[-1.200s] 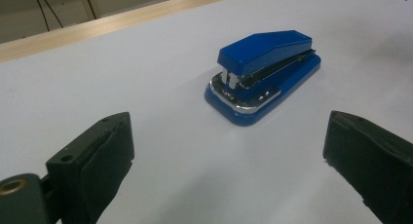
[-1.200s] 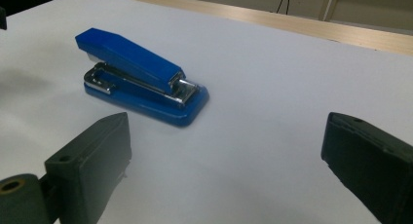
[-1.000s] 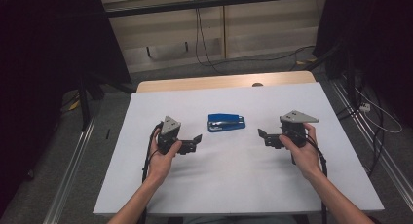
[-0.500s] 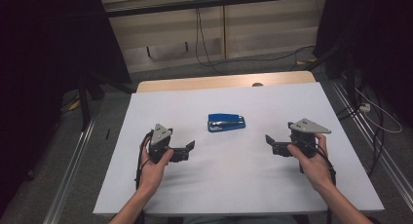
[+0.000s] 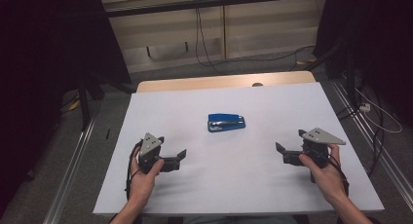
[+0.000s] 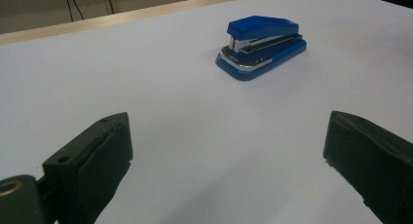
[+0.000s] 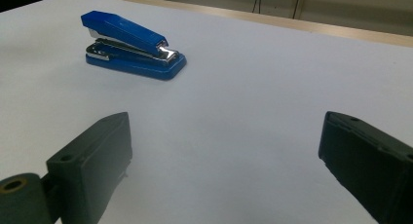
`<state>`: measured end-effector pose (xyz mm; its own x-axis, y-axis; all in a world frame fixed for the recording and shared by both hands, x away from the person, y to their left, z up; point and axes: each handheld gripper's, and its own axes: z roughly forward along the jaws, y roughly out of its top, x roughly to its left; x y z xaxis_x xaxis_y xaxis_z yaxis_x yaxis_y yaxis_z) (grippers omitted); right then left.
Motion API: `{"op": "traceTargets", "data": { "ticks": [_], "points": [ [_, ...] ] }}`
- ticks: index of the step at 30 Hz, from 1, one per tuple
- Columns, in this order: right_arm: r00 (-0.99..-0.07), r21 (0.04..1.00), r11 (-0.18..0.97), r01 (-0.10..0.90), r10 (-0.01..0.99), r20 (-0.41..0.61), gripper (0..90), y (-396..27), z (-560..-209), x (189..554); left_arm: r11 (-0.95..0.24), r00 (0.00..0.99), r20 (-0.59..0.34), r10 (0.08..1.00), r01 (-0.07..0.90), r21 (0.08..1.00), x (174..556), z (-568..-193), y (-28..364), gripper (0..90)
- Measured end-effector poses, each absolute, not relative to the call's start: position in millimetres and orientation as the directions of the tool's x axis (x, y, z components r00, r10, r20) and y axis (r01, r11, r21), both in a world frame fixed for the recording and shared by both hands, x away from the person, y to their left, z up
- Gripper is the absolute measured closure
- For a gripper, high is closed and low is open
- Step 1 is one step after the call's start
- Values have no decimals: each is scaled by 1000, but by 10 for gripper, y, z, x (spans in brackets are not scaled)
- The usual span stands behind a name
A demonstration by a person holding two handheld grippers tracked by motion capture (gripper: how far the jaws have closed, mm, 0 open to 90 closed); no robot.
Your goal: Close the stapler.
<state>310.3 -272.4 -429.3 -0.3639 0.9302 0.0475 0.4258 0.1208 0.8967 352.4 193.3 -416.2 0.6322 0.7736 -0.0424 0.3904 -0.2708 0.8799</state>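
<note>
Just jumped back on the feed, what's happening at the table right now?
A person holds a gripper in each hand over a white table. A blue stapler sits closed near the middle of it, and nothing touches it. The left gripper is low at the near left and the right gripper at the near right, each well short of the stapler. Both have their jaws wide open and empty, and both point inward toward the stapler.

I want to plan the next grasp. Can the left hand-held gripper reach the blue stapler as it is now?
Probably yes. The left hand-held gripper has its jaws open and nothing lies on the white table between it and the blue stapler.
</note>
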Motion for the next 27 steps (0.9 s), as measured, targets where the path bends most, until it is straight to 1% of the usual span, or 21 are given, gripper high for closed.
{"op": "traceTargets", "data": {
  "ticks": [3,6,13,15,18,24,27],
  "points": [
    [-353,900,108,422,934,53,53,-2777,-4293,3064,-288,626,-21,780,388,875,3481,-4178,2001,40],
    [-343,907,89,411,937,63,53,-2817,-4286,3037,-280,623,-25,782,387,878,3438,-4179,2056,40],
    [-340,904,104,416,939,48,44,-2828,-4299,2954,-269,603,-11,797,372,888,3328,-4192,2164,40],
    [-338,901,115,418,941,37,35,-2839,-4304,2925,-290,604,21,796,351,890,3289,-4222,2195,41],
    [-327,906,105,410,944,39,35,-2882,-4305,2876,-280,599,4,801,369,886,3264,-4248,2224,41],
    [-317,905,101,413,948,38,32,-2872,-4365,2828,-259,600,-21,800,376,889,3233,-4233,2250,41],
    [-318,902,113,417,948,28,30,-2834,-4398,2828,-248,579,-15,815,373,894,3235,-4227,2277,41]
  ]
}}
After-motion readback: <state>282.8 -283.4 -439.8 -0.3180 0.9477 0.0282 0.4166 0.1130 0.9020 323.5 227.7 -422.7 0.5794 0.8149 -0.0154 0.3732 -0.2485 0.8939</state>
